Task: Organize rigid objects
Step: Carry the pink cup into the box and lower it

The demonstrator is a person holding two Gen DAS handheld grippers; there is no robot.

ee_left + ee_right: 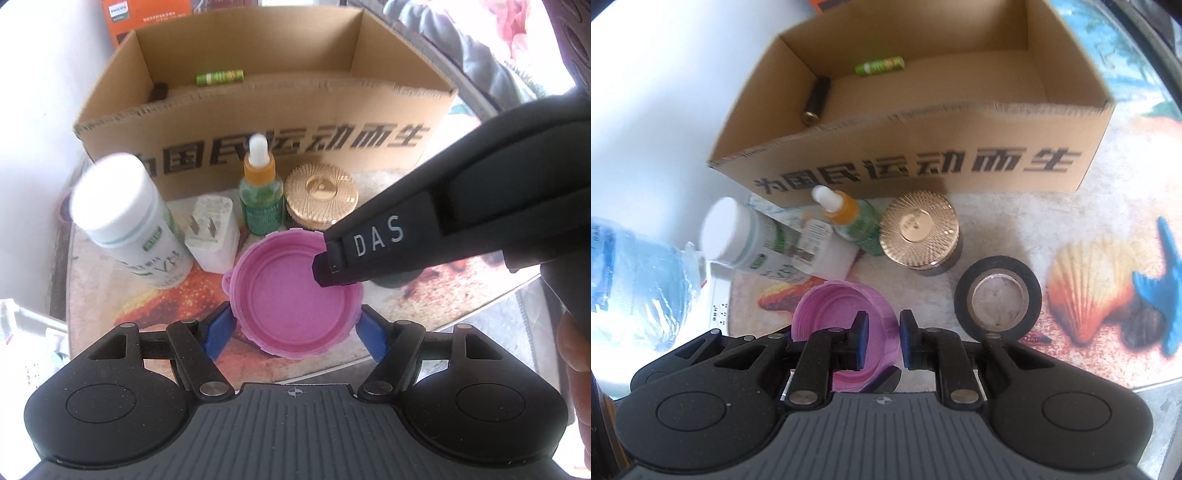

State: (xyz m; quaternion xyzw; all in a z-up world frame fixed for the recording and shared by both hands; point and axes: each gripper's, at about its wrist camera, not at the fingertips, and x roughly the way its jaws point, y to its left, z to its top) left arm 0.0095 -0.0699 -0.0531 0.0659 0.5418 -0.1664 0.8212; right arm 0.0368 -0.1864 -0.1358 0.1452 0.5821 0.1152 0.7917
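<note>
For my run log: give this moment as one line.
left gripper shut on pink lid | right gripper shut on lid rim | box behind

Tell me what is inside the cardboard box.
In the cardboard box lie a green tube and a dark cylinder. The front wall hides the nearest strip of floor.

Both wrist cameras looked steeply down from close above the counter [424, 317], facing the cardboard box [258, 122] at frame top. Both shared the pink lid [842, 306], bottles and gold jar [919, 230].
</note>
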